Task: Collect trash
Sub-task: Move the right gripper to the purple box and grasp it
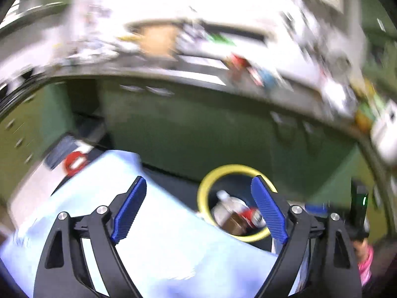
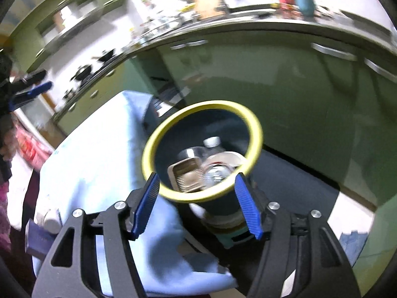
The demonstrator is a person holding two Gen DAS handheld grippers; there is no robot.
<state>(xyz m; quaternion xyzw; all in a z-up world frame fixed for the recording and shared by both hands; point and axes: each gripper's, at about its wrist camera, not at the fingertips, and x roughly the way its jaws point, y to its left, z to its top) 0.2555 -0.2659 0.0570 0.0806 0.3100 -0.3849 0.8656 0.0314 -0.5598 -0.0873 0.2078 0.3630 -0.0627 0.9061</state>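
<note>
Yellow rims the dark trash bin (image 2: 202,149), which stands just beside the edge of the counter (image 2: 94,164) with its pale blue cloth. Inside the bin lie a clear plastic bottle (image 2: 213,159), a tan ridged tray (image 2: 187,177) and, seen from the left wrist, a red can (image 1: 250,216). The right tool (image 2: 197,202) hangs over the bin with its blue fingers spread wide, holding nothing. The left tool (image 1: 198,209) is likewise wide apart and bare above the cloth, the bin (image 1: 206,191) ahead of it
</note>
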